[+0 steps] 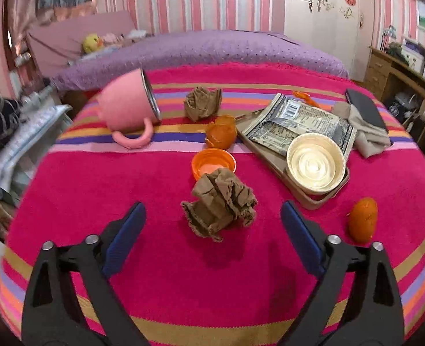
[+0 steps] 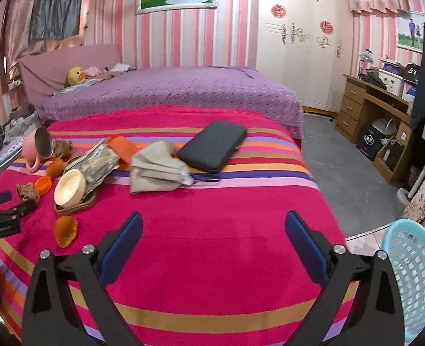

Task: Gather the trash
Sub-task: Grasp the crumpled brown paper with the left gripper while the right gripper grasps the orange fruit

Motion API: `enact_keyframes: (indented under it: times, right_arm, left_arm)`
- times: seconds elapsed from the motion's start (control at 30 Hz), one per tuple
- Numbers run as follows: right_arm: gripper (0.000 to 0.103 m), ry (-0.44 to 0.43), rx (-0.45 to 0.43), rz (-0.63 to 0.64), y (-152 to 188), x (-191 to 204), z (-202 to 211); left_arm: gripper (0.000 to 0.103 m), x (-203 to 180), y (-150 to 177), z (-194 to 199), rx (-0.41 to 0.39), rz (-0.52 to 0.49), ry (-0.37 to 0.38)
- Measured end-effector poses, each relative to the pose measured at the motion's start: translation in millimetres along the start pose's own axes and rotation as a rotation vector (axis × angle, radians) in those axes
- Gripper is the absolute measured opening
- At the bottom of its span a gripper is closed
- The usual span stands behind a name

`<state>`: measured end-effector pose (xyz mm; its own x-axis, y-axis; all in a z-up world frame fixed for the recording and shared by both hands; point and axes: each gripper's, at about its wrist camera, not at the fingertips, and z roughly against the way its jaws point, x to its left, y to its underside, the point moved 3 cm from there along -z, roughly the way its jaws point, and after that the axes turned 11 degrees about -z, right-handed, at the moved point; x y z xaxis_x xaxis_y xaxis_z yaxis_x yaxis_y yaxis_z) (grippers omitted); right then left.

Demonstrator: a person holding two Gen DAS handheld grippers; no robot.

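My left gripper is open just short of a crumpled brown paper ball on the striped pink blanket. Behind it lie an orange lid, orange peel, a second brown paper ball and another peel piece at the right. A foil wrapper lies on a tan tray with a cream bowl. My right gripper is open and empty over bare blanket. A light blue mesh basket stands at the bed's right edge.
A pink mug lies on its side at the left. A grey cloth and a dark flat case lie mid-blanket. A purple bed is behind, a wooden desk at the right.
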<state>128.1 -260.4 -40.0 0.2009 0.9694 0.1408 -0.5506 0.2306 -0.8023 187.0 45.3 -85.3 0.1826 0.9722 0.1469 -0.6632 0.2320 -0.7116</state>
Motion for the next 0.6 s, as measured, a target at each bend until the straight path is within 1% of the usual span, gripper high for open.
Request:
enact_keyframes:
  times: [0.07,0.13,0.17,0.23,0.3,0.4,0.53,0.6]
  right_arm:
    - [0.097,-0.015,0.012,0.008,3,11,-2]
    - [0.097,-0.026,0.022,0.013,6,19,-4]
    - [0.097,-0.034,0.027,0.014,6,22,-5]
    - [0.096,-0.055,0.039,0.009,8,29,-6]
    - [0.096,-0.078,0.048,-0.002,10,37,-6]
    - [0.097,-0.101,0.055,0.007,14,52,-6]
    - [0.096,-0.133,0.078,0.036,22,74,-9]
    - [0.096,-0.157,0.093,0.045,27,88,-11]
  left_arm:
    - [0.076,1,-2,-3,-0.002,-0.003,0.018]
    - [0.054,-2,-2,-5,0.009,-0.013,0.035]
    - [0.051,-4,-1,-6,0.013,-0.02,0.039]
    - [0.047,-6,-1,-2,0.001,-0.027,0.041]
    - [0.045,-3,1,1,-0.008,-0.034,0.045]
    - [0.045,3,7,9,-0.003,-0.029,0.041]
    - [0.045,21,17,23,-0.006,0.011,0.02]
    - [0.045,33,24,24,0.005,0.032,0.006]
